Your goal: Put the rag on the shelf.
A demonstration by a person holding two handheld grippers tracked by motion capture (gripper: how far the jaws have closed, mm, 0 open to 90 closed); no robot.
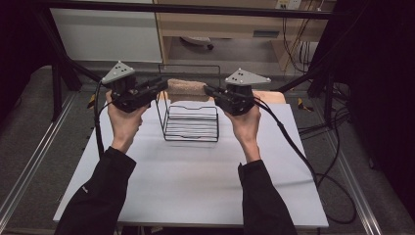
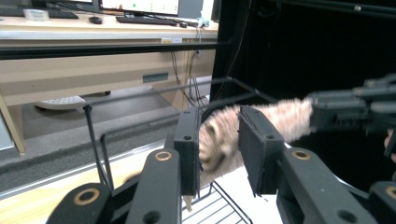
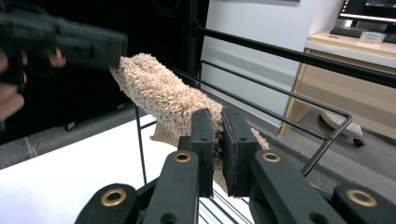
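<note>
Above the far half of the white table [image 1: 195, 181], in the high view, a fuzzy tan cloth [image 1: 186, 87] hangs stretched between two hand-held grippers. The left gripper [image 1: 161, 86] pinches the cloth's end at about nine o'clock from the cloth's middle, and the right gripper [image 1: 208, 90] pinches the other end at three o'clock. Each is carried by a hand in a black sleeve, with a grey three-cornered plate on top and a cable trailing off. A black wire rack [image 1: 192, 122] stands on the table just toward six o'clock of the cloth, and the cloth sits level with the rack's upper rail.

In the left gripper view, the left gripper [image 2: 219, 147] has its two black jaws clamped on the cloth [image 2: 219, 140], which bunches between them. From there the cloth runs toward two o'clock to the other gripper [image 2: 350, 109], blurred, which grips its far end. A corner of the wire rack [image 2: 219, 205] shows at six o'clock below the jaws, and a wooden desk [image 2: 93, 70] stands beyond at eleven o'clock.

In the right gripper view, the right gripper [image 3: 218, 149] has its jaws nearly together, squeezing a thin edge of the cloth [image 3: 163, 95]. The cloth rises toward ten o'clock to the other gripper [image 3: 93, 46], blurred there, which holds that end. The rack's [image 3: 280, 112] black rails pass behind the cloth toward three o'clock.
</note>
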